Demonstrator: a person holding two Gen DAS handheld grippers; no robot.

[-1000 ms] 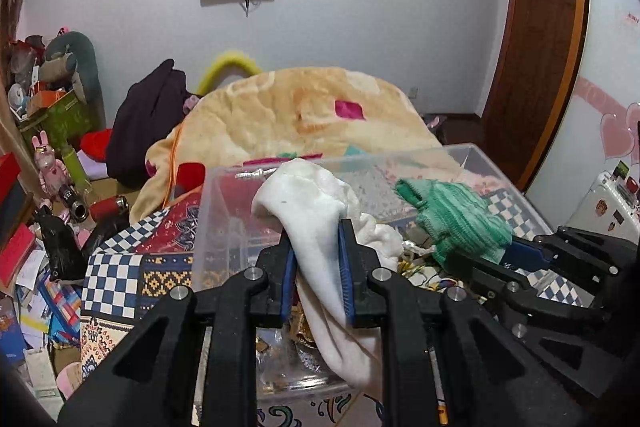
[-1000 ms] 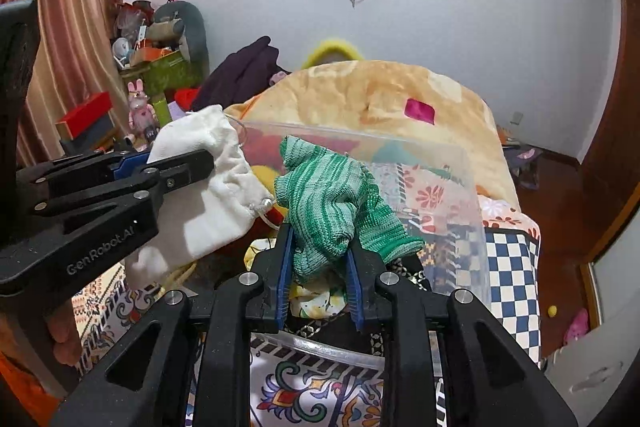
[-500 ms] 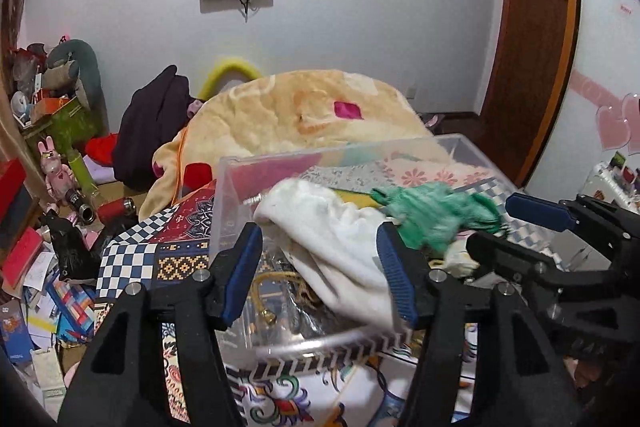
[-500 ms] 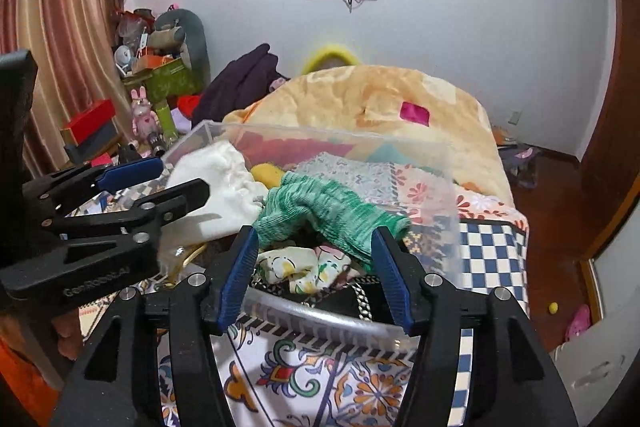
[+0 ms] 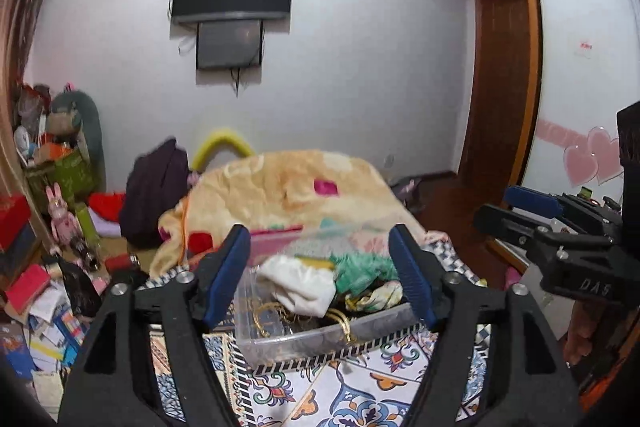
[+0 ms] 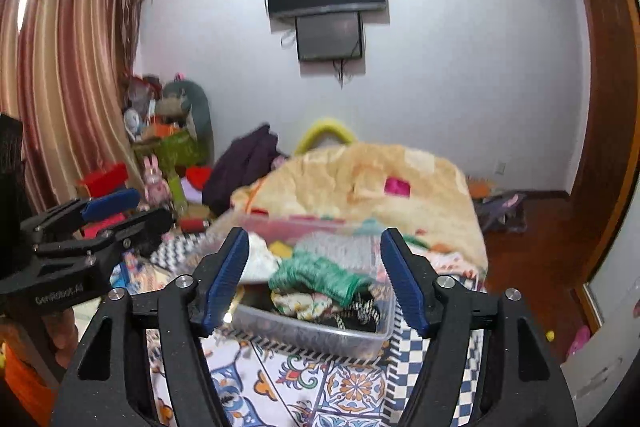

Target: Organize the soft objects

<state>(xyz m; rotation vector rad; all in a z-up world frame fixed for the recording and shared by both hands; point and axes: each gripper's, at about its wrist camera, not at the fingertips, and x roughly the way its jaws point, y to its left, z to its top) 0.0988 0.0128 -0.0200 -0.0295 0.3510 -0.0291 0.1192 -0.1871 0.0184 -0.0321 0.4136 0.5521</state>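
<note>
Above the clear bin (image 5: 320, 337), we hold both grippers, left (image 5: 320, 275) and right (image 6: 314, 273), with fingers spread empty, since white cloth (image 5: 298, 283) and green knit (image 6: 316, 275) lie inside.

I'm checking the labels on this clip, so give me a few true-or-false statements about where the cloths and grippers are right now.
1. The left gripper grips the white cloth. False: its jaws are wide apart and the cloth lies in the bin.
2. The green knit lies in the bin. True.
3. The right gripper is open. True.
4. The white cloth lies to the right of the green knit in the left wrist view. False: it lies to its left.
5. The bin stands on a patterned cover. True.
</note>
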